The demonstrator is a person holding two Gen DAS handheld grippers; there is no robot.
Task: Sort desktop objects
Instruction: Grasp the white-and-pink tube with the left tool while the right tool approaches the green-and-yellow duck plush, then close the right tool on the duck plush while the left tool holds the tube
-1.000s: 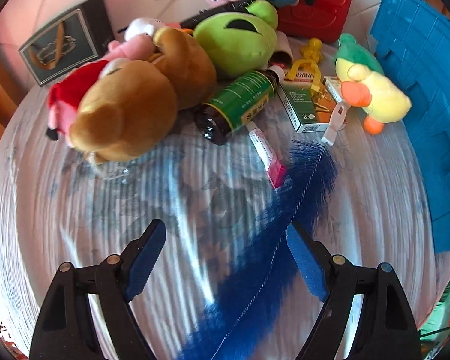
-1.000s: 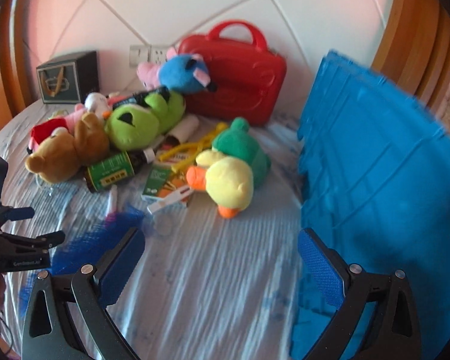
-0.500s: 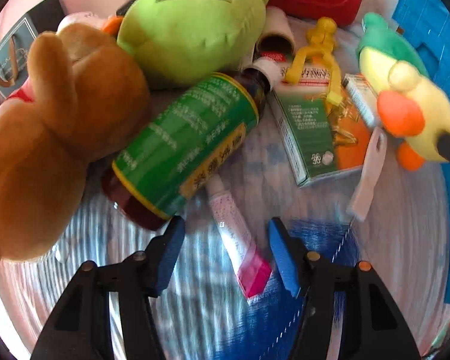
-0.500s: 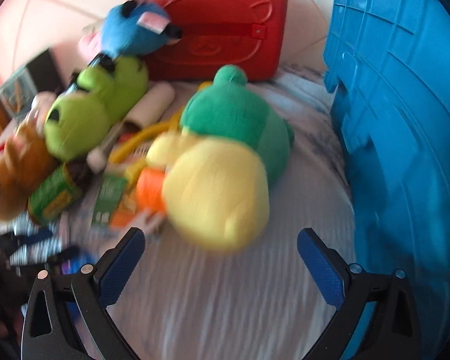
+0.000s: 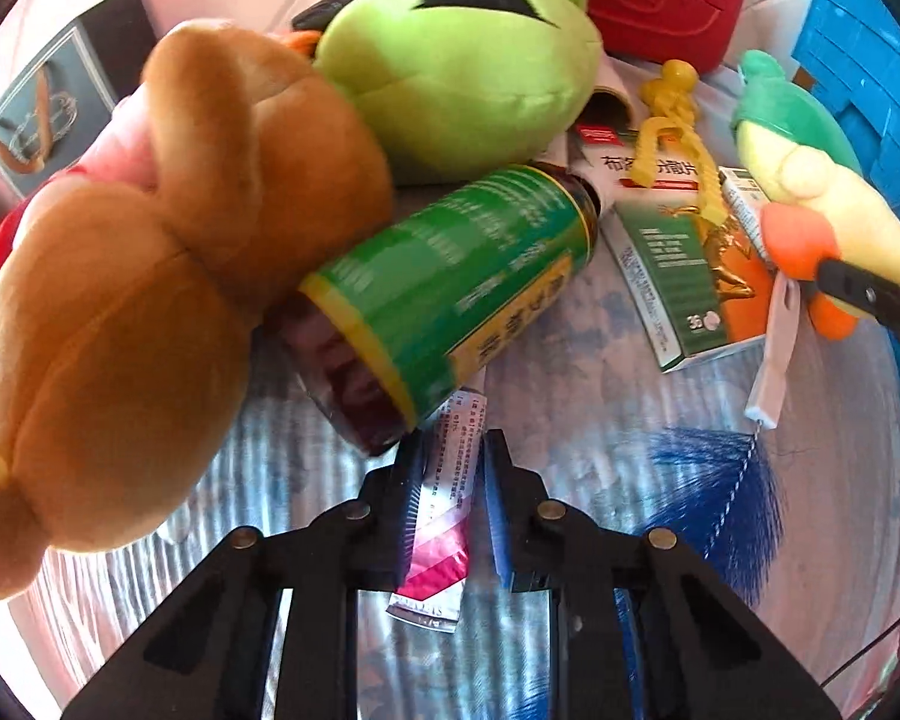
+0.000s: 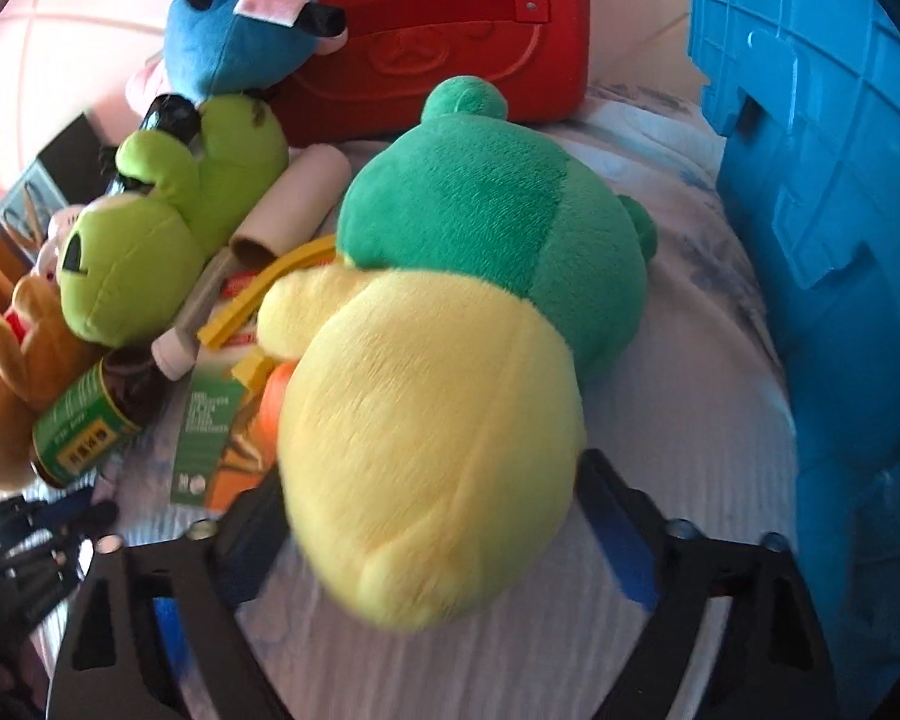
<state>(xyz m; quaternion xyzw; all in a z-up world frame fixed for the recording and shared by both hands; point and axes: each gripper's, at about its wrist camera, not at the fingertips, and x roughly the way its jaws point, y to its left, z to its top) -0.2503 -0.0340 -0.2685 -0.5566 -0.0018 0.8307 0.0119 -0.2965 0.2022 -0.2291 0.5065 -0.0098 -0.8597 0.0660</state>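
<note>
A white ointment tube with a pink end (image 5: pixel 444 504) lies on the patterned cloth, its far end under a green-labelled brown bottle (image 5: pixel 462 276). My left gripper (image 5: pixel 450 462) is shut on the tube, a blue pad on each side. A yellow and green duck plush (image 6: pixel 438 420) fills the right wrist view. My right gripper (image 6: pixel 432 510) straddles its yellow head with the jaws closing; the left finger is partly hidden behind the plush. In the left wrist view, one right finger (image 5: pixel 870 294) crosses the duck plush (image 5: pixel 810 192) by its orange beak.
A brown bear (image 5: pixel 120 300) and a lime plush (image 5: pixel 468 60) crowd the bottle. A medicine box (image 5: pixel 672 264), a yellow toy (image 5: pixel 672 120) and a blue feather brush (image 5: pixel 714 480) lie nearby. A red case (image 6: pixel 438 30) stands behind, a blue crate (image 6: pixel 822 210) at the right.
My left gripper came forward and down over the tube and shut on it. My right gripper dropped close onto the duck, and its jaws have narrowed around the head.
</note>
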